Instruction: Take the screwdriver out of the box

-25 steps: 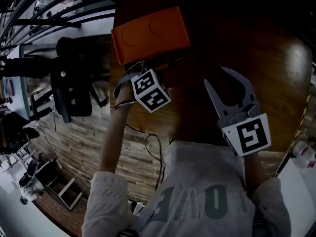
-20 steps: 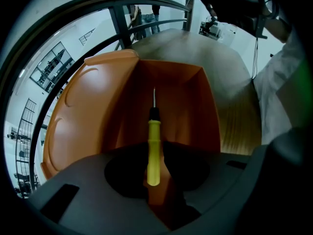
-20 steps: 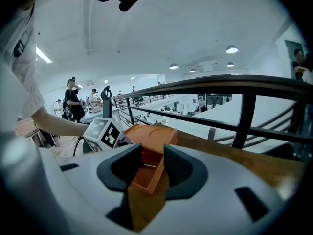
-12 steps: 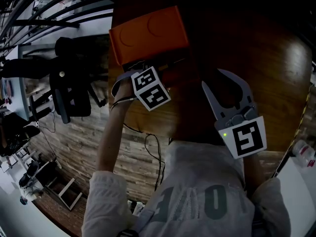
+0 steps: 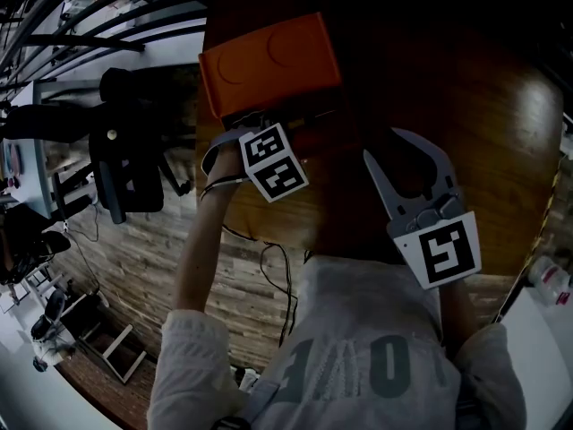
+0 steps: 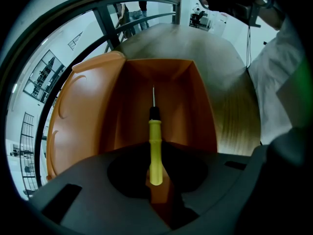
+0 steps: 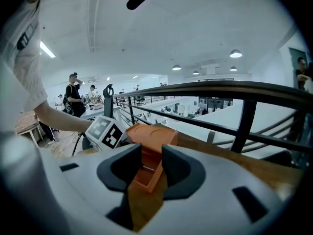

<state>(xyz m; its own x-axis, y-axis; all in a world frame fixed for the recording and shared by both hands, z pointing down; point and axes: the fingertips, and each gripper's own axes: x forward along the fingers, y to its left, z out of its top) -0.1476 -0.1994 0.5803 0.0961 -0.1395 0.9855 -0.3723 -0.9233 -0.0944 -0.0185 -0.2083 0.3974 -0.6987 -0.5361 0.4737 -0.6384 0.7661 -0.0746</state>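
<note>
An orange box [image 6: 127,97] stands open on the wooden table, its lid [image 5: 269,61] tipped back on the far side. In the left gripper view a screwdriver [image 6: 154,141] with a yellow handle and a thin metal shaft lies along the box floor. My left gripper [image 6: 156,180] points straight down into the box, shut on the end of the yellow handle. My right gripper [image 5: 385,143] hovers over bare table to the right of the box, open, with nothing between its fingers. From the right gripper view the box [image 7: 146,173] shows beyond the jaws.
The round wooden table [image 5: 501,133] ends close to my body and at the left of the box. A dark railing [image 7: 244,89] runs behind the table. An office chair [image 5: 130,164] stands on the plank floor at the left.
The right gripper has drifted slightly to the left in the head view. The left gripper stays over the box.
</note>
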